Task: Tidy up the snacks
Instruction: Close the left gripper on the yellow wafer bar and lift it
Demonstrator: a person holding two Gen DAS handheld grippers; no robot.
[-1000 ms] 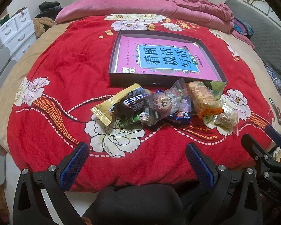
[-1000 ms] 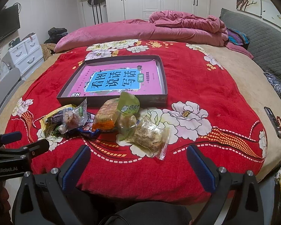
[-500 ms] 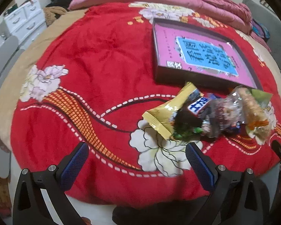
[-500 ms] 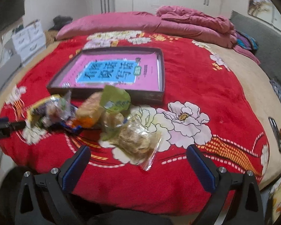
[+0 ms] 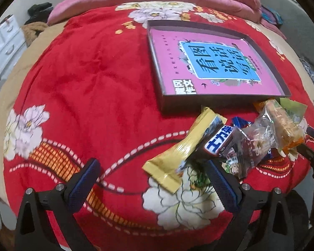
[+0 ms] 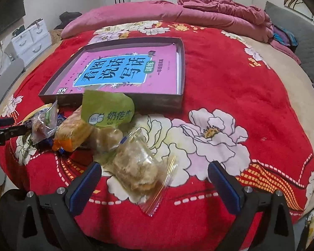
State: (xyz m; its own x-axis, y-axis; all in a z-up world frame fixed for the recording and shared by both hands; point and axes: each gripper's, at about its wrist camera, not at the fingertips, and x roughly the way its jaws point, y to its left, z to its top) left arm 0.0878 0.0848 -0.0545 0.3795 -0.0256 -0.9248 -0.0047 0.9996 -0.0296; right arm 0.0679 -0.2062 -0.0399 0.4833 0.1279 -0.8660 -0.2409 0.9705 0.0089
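- Left wrist view shows the biggest change: a second ago this camera faced the snack pile square on from back at the bed's edge, and now the left gripper (image 5: 150,179) has swung to the left and closed in, so the pile sits off to its right and the yellow packet (image 5: 184,148) lies just ahead of its right finger.
- That reads as an approach to the first pick, probably the yellow packet; nothing has been lifted yet, and the snacks all lie on the red blanket (image 5: 90,79), none inside the box (image 5: 217,62).
- The box sits just behind the pile, with a pink book (image 5: 215,62) flat in its bottom.
- Left gripper: jaws spread wide, holding nothing. The right finger's tip appears to overlap the dark wrapper (image 5: 218,141) beside the yellow packet, but I cannot tell whether it touches.
- Right wrist view has also moved closer and lower over the half second: the clear bag of biscuits (image 6: 138,167) now lies between the fingers of the right gripper (image 6: 155,179), near the left finger.
- Right gripper: jaws wide apart, empty, not pressing on the bag.
- Behind that bag lie the green packet (image 6: 108,108) and the orange-ended cake (image 6: 73,133), touching one another, so a grasp there risks dragging a neighbour along.
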